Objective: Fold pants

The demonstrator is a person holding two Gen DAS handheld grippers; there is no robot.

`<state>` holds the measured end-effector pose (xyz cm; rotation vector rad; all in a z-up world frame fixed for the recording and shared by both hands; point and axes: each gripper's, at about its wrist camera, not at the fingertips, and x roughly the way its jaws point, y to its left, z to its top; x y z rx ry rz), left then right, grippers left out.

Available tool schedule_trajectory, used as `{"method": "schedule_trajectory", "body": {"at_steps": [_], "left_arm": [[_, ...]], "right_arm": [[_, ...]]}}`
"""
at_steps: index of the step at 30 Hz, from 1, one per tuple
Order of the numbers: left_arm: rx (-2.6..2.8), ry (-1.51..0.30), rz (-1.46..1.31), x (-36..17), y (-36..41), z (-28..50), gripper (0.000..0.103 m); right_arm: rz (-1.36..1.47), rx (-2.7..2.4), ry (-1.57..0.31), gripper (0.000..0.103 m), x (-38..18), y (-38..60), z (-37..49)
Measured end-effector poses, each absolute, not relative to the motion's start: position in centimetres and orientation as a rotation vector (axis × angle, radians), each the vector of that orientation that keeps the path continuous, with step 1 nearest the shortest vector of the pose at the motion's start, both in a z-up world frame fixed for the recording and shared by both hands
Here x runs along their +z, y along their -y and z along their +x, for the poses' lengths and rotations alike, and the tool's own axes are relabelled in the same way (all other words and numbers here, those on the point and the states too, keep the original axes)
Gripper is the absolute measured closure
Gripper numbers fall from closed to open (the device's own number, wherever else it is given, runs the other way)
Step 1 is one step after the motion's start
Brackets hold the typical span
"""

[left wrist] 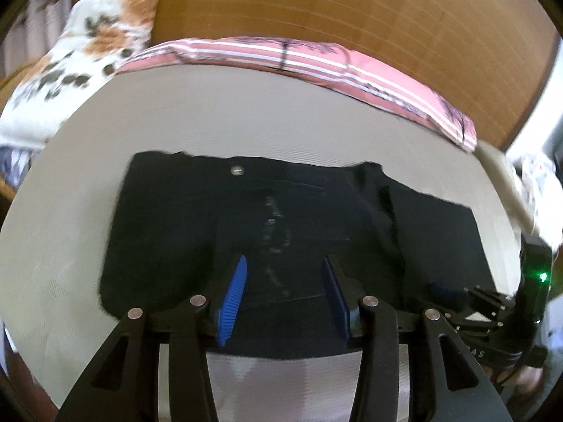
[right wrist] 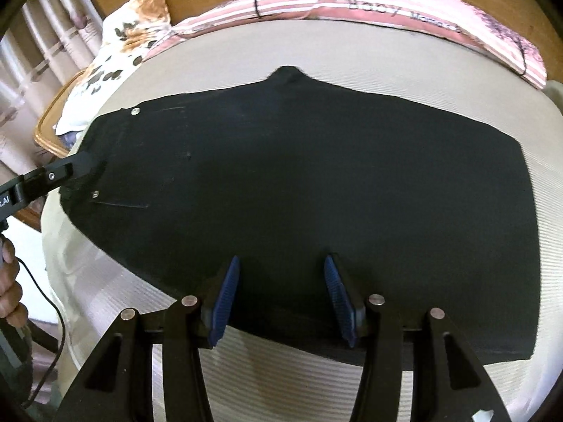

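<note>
Pants: your black pants (right wrist: 299,183) lie flat on the bed (right wrist: 281,379), already doubled into a broad dark slab. Taking the striped pillow (left wrist: 316,59) at the headboard as the landmark, the slab sits on the near side of it, with bare sheet between the two.

Long axis: the slab runs side to side, roughly parallel to the striped pillow. The waistband button (right wrist: 134,110) marks the left end, and the cut edge away from it is the right end.

Left tongs: your left tongs (left wrist: 285,277) stand spread over the near edge of the pants at the waistband half, blue pads apart and pinching nothing.

Right tongs: your right tongs (right wrist: 281,281) are also spread, hanging over the near edge towards the middle and right of the slab, with nothing between the pads.

Which hand is nearer: the left is nearer the button end, the right nearer the far cut end. I judge the next fold will carry one short end across to the other, so each hand already has its own side.

Other things: a flower-print pillow (left wrist: 81,56) leans just left of the striped pillow, against the wooden headboard (left wrist: 316,3).

Writing: the striped pillow carries print that looks like "BODY" followed by a blurred word. The left tool shows the letters "AI" (right wrist: 4,201), the right tool "AS" (left wrist: 476,351), both cut off. A faint pale mark on the pants front cannot be read.
</note>
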<state>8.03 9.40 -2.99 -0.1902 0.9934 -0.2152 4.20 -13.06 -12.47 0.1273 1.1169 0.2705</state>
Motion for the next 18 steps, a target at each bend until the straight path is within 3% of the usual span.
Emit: {"method": "schedule_trajectory", "body": {"at_steps": [7, 18], "left_arm": [[-0.139, -0.997, -0.373, -2.8, -15.2, 6.9, 0.057], [-0.022, -1.047, -0.766, -5.8, -23.4, 4.5, 0.057]], "right_arm": [[0.100, 0.340, -1.131, 0.054, -12.4, 10.7, 4.4], [0.177, 0.347, -1.139, 0.040, -11.7, 10.5, 5.4]]}}
